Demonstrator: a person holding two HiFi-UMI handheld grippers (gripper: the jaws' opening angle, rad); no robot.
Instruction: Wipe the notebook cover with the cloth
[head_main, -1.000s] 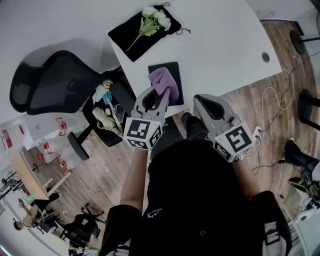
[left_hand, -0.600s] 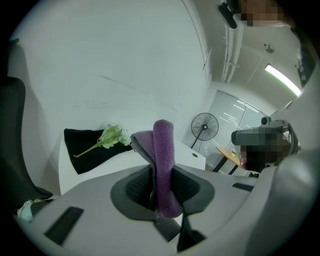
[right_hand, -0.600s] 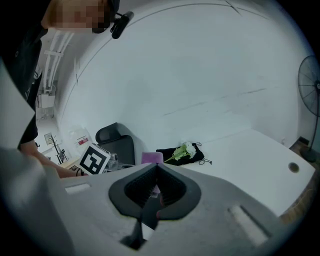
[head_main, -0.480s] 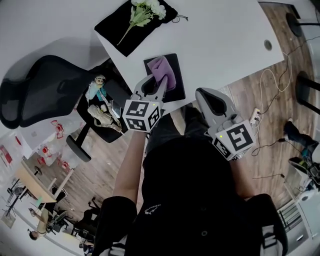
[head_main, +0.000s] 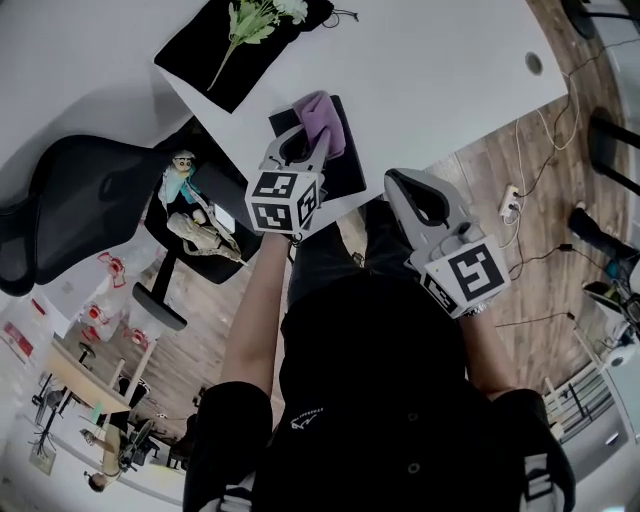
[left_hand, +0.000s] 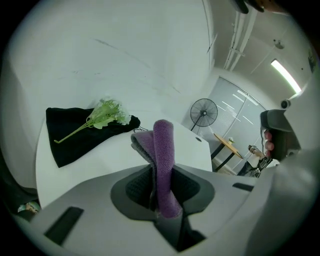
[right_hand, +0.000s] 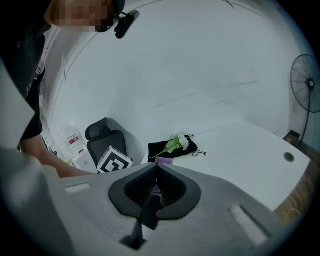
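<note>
A black notebook (head_main: 350, 165) lies near the front edge of the white table (head_main: 440, 80). My left gripper (head_main: 311, 140) reaches over it, shut on a purple cloth (head_main: 322, 118) that bunches up past the jaws at the notebook's far end. In the left gripper view the cloth (left_hand: 163, 155) stands up between the shut jaws, and the notebook is hidden below. My right gripper (head_main: 394, 181) hangs off the table's front edge to the right of the notebook, jaws shut on nothing. From the right gripper view (right_hand: 156, 169) a bit of the cloth (right_hand: 164, 161) shows just past the tips.
A black pouch (head_main: 200, 55) with a sprig of white flowers (head_main: 250, 20) lies at the table's far left. A black office chair (head_main: 80, 200) carrying a doll (head_main: 185, 185) stands left of the table. There is a cable hole (head_main: 527, 62) at the right, and cables (head_main: 520, 190) trail on the wooden floor.
My left gripper has pushed forward across the notebook, carrying the purple cloth from its middle to its far end. The right gripper has stayed by the table edge.
</note>
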